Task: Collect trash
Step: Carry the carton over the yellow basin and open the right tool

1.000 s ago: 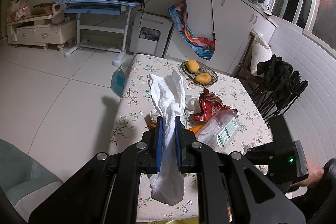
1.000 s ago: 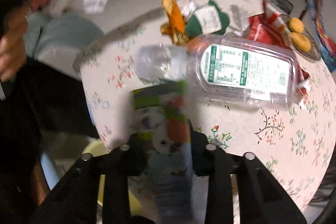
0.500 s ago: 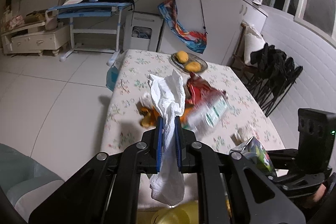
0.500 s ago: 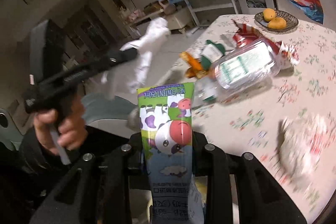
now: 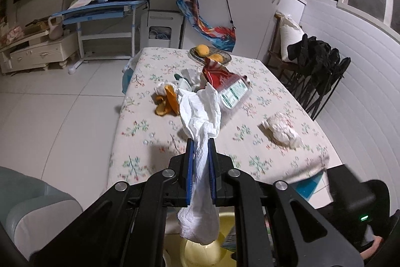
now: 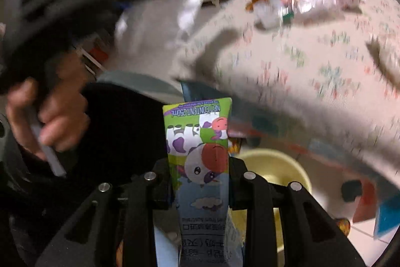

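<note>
The worktop [image 5: 250, 121], spread with a floral cloth, fills the middle of the left wrist view, and most of the trash on it sits toward its far half. Below its near edge, on the floor, stands a pale yellow bin [image 6: 282, 167]; the left view shows only part of its rim and inside, and what lies in it cannot be made out. At the far edge a shallow woven dish [image 5: 211, 55] holds two yellow-orange fruits. Just nearer than the dish, a clear plastic clamshell box [image 5: 233, 94] with a green-and-white label lies on its side against a red snack wrapper [image 5: 217, 75]; whether the box has anything in it cannot be told. Left of these lie orange peels [image 5: 166, 101], a green-and-white wrapper [image 5: 183, 83] beside them. A crumpled whitish wrapper [image 5: 281, 129] rests alone near the right edge. The left gripper [image 5: 200, 149] has its jaws pinched tight on a long white tissue [image 5: 200, 116], which rises above the blue pads and hangs down over the bin. The right gripper [image 6: 200, 167] has its jaws clamped narrow on a flattened milk carton [image 6: 200, 142] printed with a cartoon cow, held beside the bin below the worktop's near edge.
</note>
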A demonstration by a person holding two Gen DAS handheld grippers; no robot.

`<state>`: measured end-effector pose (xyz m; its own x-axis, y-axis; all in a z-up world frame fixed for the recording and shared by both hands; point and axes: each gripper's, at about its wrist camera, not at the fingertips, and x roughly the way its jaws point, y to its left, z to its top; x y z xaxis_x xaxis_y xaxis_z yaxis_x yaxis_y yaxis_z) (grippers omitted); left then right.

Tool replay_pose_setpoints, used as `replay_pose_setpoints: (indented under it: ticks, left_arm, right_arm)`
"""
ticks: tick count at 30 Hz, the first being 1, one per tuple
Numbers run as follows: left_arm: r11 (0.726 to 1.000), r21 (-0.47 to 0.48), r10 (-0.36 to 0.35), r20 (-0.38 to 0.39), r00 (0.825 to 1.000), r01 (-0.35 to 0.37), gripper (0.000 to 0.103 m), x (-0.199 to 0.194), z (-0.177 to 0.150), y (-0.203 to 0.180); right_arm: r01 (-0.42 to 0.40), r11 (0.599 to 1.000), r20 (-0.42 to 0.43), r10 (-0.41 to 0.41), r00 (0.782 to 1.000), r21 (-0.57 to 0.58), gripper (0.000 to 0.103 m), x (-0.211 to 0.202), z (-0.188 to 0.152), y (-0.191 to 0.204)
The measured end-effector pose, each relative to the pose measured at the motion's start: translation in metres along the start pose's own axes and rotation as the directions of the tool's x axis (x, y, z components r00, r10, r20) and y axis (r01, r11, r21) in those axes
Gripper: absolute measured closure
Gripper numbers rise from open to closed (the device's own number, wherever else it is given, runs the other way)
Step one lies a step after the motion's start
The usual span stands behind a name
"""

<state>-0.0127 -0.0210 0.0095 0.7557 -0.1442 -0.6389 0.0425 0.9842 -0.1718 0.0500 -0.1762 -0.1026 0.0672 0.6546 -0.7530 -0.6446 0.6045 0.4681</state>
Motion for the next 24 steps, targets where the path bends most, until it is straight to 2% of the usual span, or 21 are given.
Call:
replay_pose_setpoints:
  ticks: [6, 13, 19, 24]
  left_arm:
    - [1.000, 0.004, -0.017, -0.021, 1.000, 0.017, 0.093, -0.011, -0.017, -0.004]
    - [0.999, -0.001, -0.041, -0.045, 0.998, 0.041, 0.093, -0.018, -0.032, -0.011]
    - [0.999, 0.000, -0.054, -0.071, 0.996, 0.054, 0.093, -0.021, -0.045, -0.016]
    - [0.998, 0.008, -0.063, -0.089, 0.994, 0.064, 0.093, -0.023, -0.052, -0.021]
  right_arm:
    - [0.084, 0.996, -0.130, -0.084, 0.988, -0.006, 0.072, 0.034, -0.017, -0.007]
    - [0.153, 0.988, -0.266, -0.149, 0.952, -0.004, 0.070, 0.067, -0.037, -0.012]
    - [0.175, 0.983, -0.282, -0.152, 0.947, 0.058, 0.059, 0.064, -0.045, -0.022]
    - [0.190, 0.978, -0.221, -0.167, 0.961, 0.085, 0.054, 0.048, -0.040, -0.021]
